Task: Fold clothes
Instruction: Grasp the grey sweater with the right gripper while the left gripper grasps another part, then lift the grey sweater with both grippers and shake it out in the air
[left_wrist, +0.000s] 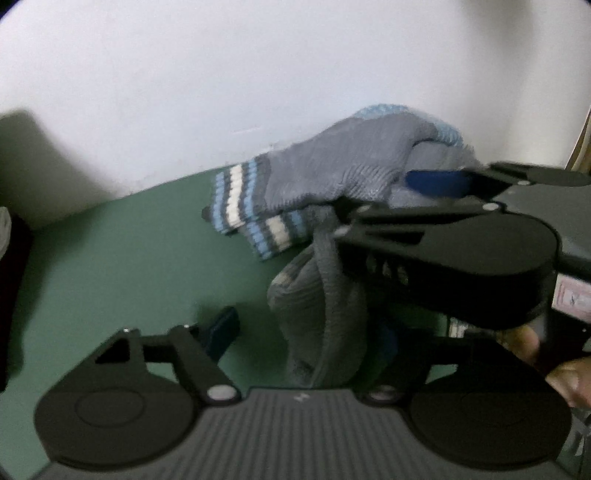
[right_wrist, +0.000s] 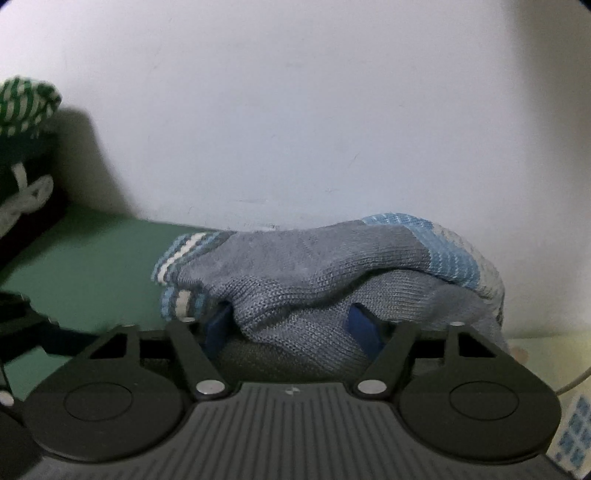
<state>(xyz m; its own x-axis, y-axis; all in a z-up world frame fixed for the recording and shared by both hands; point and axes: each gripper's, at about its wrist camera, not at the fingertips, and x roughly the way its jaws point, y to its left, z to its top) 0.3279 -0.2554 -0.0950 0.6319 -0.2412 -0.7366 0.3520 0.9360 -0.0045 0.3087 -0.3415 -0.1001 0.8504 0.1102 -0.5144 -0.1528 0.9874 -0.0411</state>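
A pair of grey knitted socks (right_wrist: 317, 266) with blue and white striped cuffs lies bunched on the green table (right_wrist: 92, 254) against the white wall. My right gripper (right_wrist: 291, 328) has its blue pads (right_wrist: 218, 325) on either side of a bunched fold, and the fabric fills the gap, so it is shut on the socks. In the left wrist view the right gripper (left_wrist: 373, 201) comes in from the right. One grey sock (left_wrist: 317, 302) hangs down from its lower finger. My left gripper (left_wrist: 304, 336) is open around that hanging sock. Its left pad (left_wrist: 221, 328) stands apart from the fabric, and the other pad is mostly hidden.
A dark bin (right_wrist: 33, 177) holding a green and white striped cloth (right_wrist: 26, 107) stands at the left by the wall. A person's hand (left_wrist: 565, 373) holds the right gripper. A blue and white patterned item (right_wrist: 576, 435) lies at the lower right. Bare green table (left_wrist: 110, 266) spreads to the left.
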